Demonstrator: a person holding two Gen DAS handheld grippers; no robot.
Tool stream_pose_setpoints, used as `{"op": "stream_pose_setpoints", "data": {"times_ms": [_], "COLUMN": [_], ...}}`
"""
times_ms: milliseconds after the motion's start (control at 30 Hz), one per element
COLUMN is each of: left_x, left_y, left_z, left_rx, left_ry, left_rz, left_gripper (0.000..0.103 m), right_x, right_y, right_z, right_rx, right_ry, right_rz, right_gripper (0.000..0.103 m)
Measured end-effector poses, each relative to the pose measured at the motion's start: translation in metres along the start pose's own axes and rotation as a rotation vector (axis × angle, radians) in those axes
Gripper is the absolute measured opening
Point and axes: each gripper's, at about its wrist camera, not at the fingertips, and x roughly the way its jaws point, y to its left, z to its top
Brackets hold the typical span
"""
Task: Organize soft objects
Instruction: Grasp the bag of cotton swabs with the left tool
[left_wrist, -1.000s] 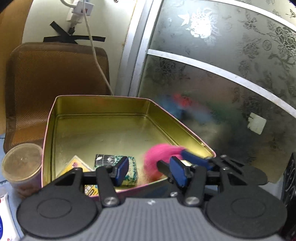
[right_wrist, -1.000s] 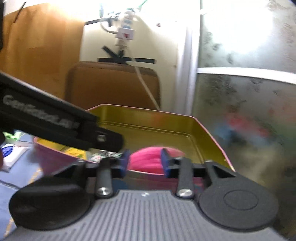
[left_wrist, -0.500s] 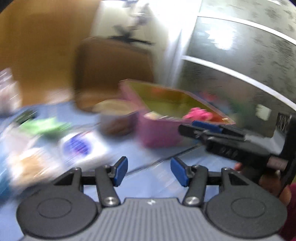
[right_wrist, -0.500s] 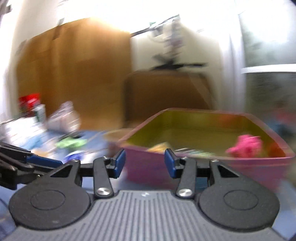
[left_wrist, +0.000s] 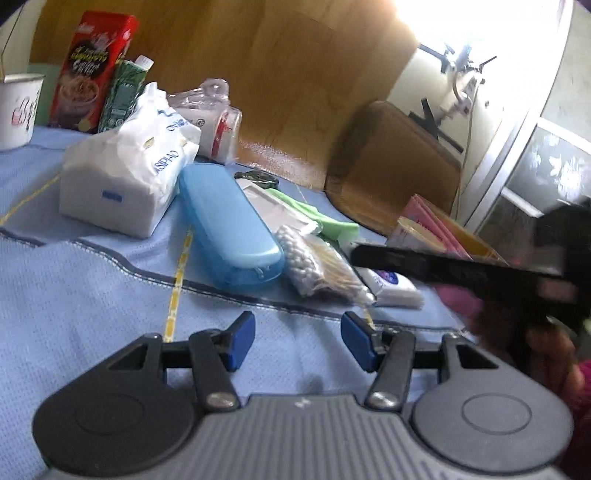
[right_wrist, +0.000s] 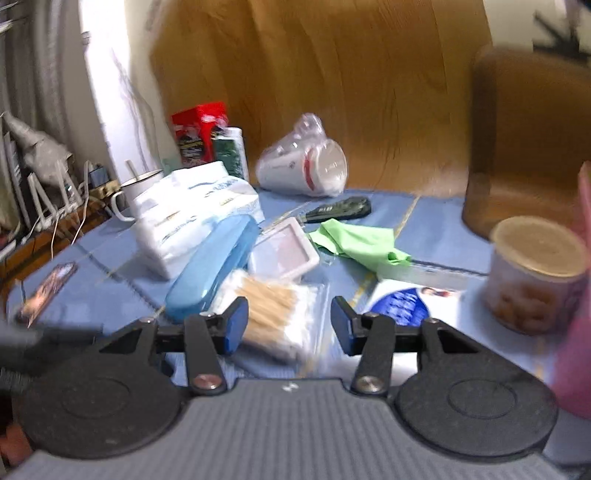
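The left gripper (left_wrist: 298, 340) hung low over the blue cloth (left_wrist: 74, 314), jaws apart and empty. The right gripper (right_wrist: 289, 325), also above that cloth, was opening with nothing between its pads.

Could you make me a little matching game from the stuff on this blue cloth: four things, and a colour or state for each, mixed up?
Things:
1. long hard case
2. crumpled cloth
3. cup in a plastic bag
4. carton at the back

Descriptions:
A. red
B. lying on its side
C. light blue
D. green

Pairs: 1-C, 2-D, 3-B, 4-A
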Motion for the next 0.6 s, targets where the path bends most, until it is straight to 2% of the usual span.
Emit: {"op": "stream_pose_setpoints", "data": {"times_ms": [167,267,333,533,600], "left_x": [0.002,0.001,-0.001,0.003,0.004], "left_y": [0.007,0.009,0.009,0.005,0.006], "left_z": [0.004,0.003,0.001,0.001,0.000], "left_rx": [-0.047,-0.060,-0.062,-0.051,-0.081], "left_ry": [-0.025,-0.031,-0.030,-0.006,0.020], "left_rz": [-0.018,-0.027,-0.032,-0.045,-0.085], "left_gripper": [0.053,0.051,0.049,0.049,0.056], "right_x": [0.035,0.037,0.026,-0.023,-0.039], "right_y": [-0.015,-0.020,-0.018,0.000,0.009], "right_z": [0.013,0.009,0.003,-0.038,-0.046], "right_rx": [0.137,0.203,0.220,0.186,0.125], "right_ry": [0.084,0.127,0.129,0.131,0.112], "right_rz": [0.027,0.092,0.106,0.221,0.228], "right_gripper": [0.051,0.042,0.033,0.035,0.038]}}
